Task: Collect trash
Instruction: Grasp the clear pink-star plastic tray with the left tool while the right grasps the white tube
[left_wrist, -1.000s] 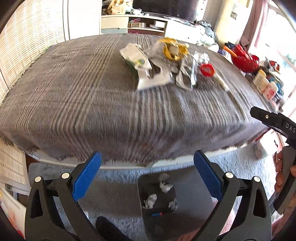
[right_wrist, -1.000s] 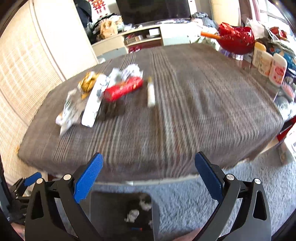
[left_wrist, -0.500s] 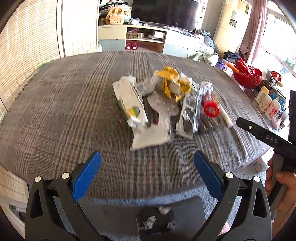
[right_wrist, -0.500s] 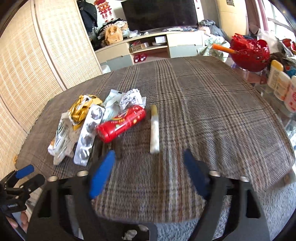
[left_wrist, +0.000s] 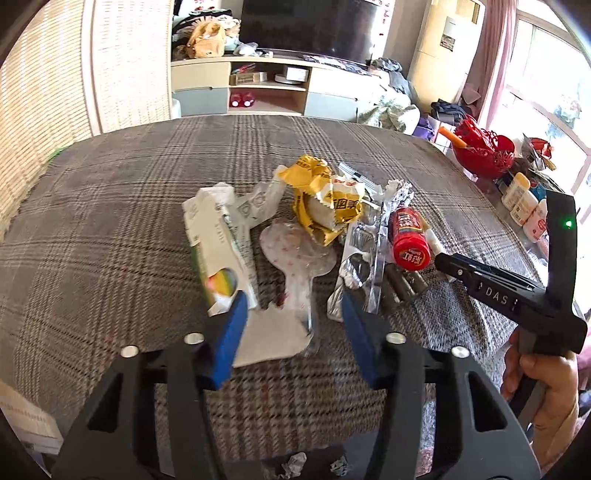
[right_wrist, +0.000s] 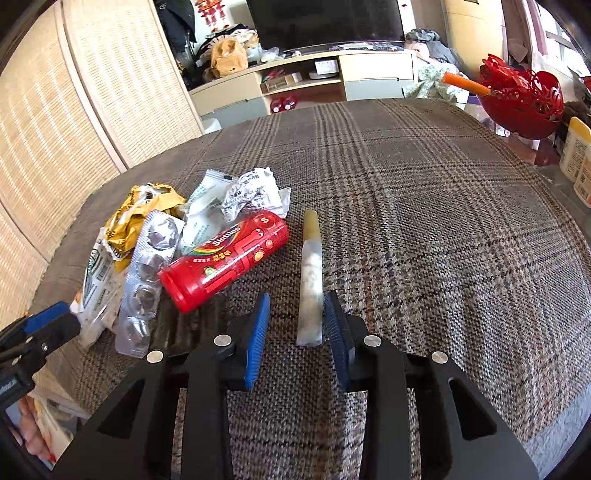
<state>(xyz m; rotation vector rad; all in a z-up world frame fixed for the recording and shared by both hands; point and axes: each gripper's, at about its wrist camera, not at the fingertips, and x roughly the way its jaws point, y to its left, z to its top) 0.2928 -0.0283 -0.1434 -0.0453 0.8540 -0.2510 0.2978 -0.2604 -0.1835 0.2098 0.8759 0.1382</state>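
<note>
A heap of trash lies on the plaid tablecloth (left_wrist: 110, 229). My left gripper (left_wrist: 291, 321) is open, its blue pads on either side of a flat clear-and-white wrapper (left_wrist: 288, 295), with a white and green carton (left_wrist: 218, 243) at its left pad. A yellow wrapper (left_wrist: 325, 206) and a red Skittles tube (left_wrist: 410, 240) lie beyond. My right gripper (right_wrist: 295, 317) is open around the near end of a pale stick-shaped tube (right_wrist: 310, 280). The Skittles tube (right_wrist: 225, 258) and a foil blister pack (right_wrist: 147, 273) lie to its left.
A red basket (right_wrist: 524, 99) and white bottles (left_wrist: 524, 206) stand at the table's right side. A TV cabinet (left_wrist: 269, 88) stands beyond the far edge. Crumpled paper (left_wrist: 295, 465) shows below the near edge. A wicker screen (right_wrist: 55, 122) is on the left.
Both grippers have moved forward from below the table edge to the trash pile. Both pairs of jaws have narrowed, the right around the pale tube and the left around the flat wrapper.
</note>
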